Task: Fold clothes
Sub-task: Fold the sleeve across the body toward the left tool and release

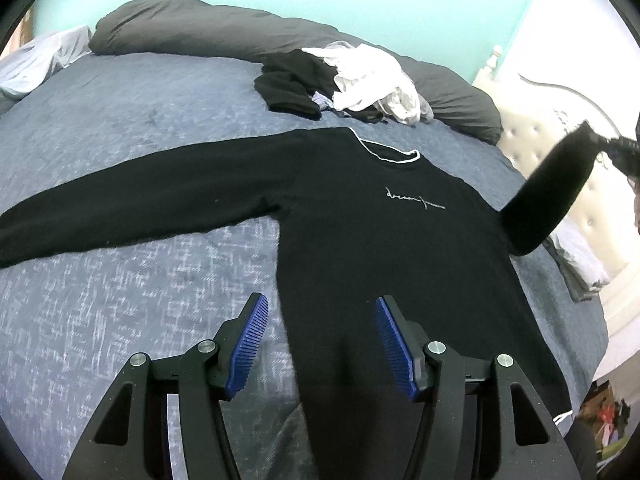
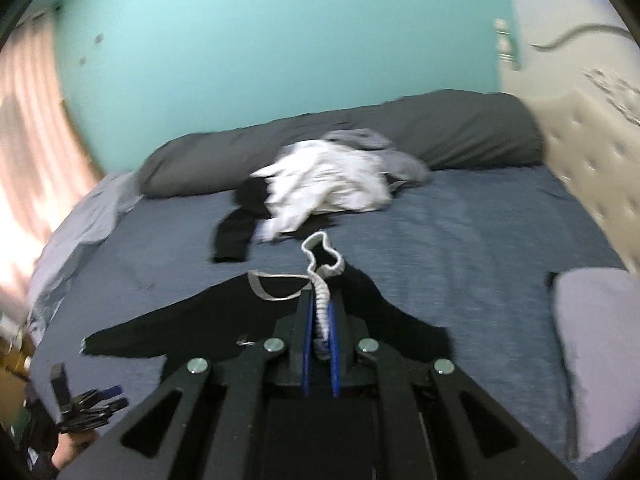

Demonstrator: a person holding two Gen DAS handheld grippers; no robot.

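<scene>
A black sweater (image 1: 360,220) with white neck trim and small chest lettering lies flat on the blue bedspread (image 1: 120,128). Its far sleeve is stretched out to the left. My left gripper (image 1: 320,308) hovers open over the lower body of the sweater, blue pads (image 1: 248,340) apart with nothing gripped. The other sleeve (image 1: 548,196) rises off the bed to the right edge, where my right gripper (image 1: 622,148) holds its end. In the right wrist view my right gripper (image 2: 320,300) is shut on the white-ribbed cuff (image 2: 322,264), with the sweater (image 2: 224,320) below.
A pile of white and black clothes (image 1: 352,80) (image 2: 320,184) lies beyond the sweater, in front of long dark grey pillows (image 1: 192,28). A tufted cream headboard (image 1: 552,148) stands at the right. A pale grey cloth (image 2: 596,352) rests near the right edge.
</scene>
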